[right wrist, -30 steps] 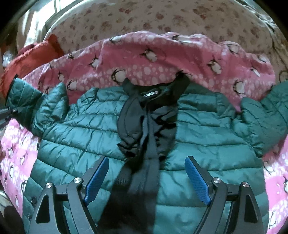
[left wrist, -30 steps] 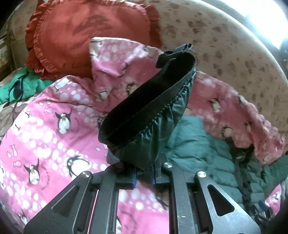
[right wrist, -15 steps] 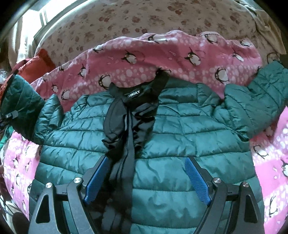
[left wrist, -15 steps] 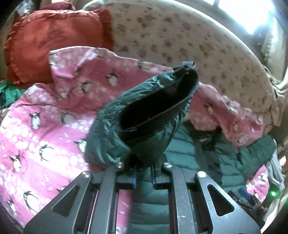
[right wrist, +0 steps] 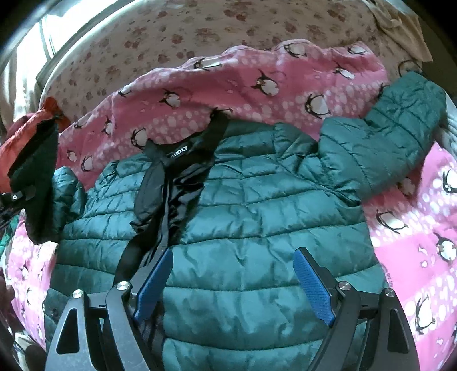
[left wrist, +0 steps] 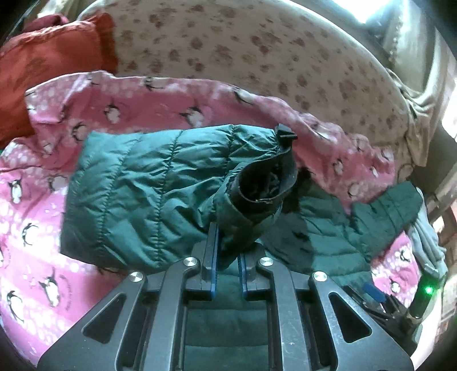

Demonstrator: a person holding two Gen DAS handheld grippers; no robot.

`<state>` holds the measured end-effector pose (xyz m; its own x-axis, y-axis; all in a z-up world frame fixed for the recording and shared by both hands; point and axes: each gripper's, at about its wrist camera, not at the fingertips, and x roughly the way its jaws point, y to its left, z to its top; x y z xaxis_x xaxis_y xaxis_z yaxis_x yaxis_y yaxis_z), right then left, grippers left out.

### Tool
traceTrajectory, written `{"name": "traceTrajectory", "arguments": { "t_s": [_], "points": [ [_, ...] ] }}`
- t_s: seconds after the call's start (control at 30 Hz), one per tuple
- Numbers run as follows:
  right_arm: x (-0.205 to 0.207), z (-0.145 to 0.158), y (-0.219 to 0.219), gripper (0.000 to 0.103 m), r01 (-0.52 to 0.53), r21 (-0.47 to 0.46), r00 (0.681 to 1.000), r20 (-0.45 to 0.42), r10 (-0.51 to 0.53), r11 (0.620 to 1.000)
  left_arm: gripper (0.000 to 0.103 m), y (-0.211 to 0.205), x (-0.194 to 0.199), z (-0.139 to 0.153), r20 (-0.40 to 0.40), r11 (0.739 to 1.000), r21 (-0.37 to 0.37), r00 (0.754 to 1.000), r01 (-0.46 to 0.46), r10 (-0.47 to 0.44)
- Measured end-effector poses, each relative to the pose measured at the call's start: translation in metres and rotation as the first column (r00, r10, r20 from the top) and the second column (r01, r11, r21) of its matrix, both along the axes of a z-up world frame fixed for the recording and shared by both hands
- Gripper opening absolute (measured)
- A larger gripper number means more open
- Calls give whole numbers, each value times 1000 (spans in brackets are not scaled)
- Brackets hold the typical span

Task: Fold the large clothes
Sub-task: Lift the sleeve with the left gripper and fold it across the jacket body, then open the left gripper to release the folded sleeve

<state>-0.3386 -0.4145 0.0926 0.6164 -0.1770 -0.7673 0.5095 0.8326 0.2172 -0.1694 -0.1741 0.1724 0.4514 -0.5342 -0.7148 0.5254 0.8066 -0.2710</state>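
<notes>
A pink blanket (right wrist: 285, 77) printed with black-and-white penguins and pale dots covers the near part of the bed in both views. Beyond it lies a cream sheet (left wrist: 228, 48) patterned with faded brown blotches, reaching to the far, curved edge of the bed. A rust-red cushion (left wrist: 48, 65) sits at the upper left of the left wrist view, touching the blanket's edge; in the right wrist view it shows only as a sliver at the left border. Bright daylight comes through a window (left wrist: 368, 8) at the top right of the left wrist view, washing that corner out. Pale, crumpled cloth (left wrist: 420, 100) hangs at the bed's right end.
</notes>
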Motion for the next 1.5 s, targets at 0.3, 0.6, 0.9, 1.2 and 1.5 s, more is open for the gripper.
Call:
{"name": "traceTrajectory", "arguments": {
  "t_s": [0.3,0.6,0.9,1.2,1.5],
  "points": [
    [-17,-1,-21,84,45,17,999,13,-45,999,11,-51,-34,-3,-21,994,-4,994,106,-106],
    [-35,-6,-48,84,100,40,995,-3,-100,994,11,-95,-55,-28,-68,983,26,981,182,-180],
    [-55,-19,-72,85,162,179,985,23,-168,971,11,-118,-70,-64,-160,970,52,961,238,-227],
    [-68,-17,-84,84,188,333,970,86,-229,924,63,-107,-91,-48,-158,948,21,938,316,-309],
    [-46,-8,-61,85,76,413,981,133,-142,907,63,-31,-74,-16,-52,966,85,969,245,-241]
  ]
}}
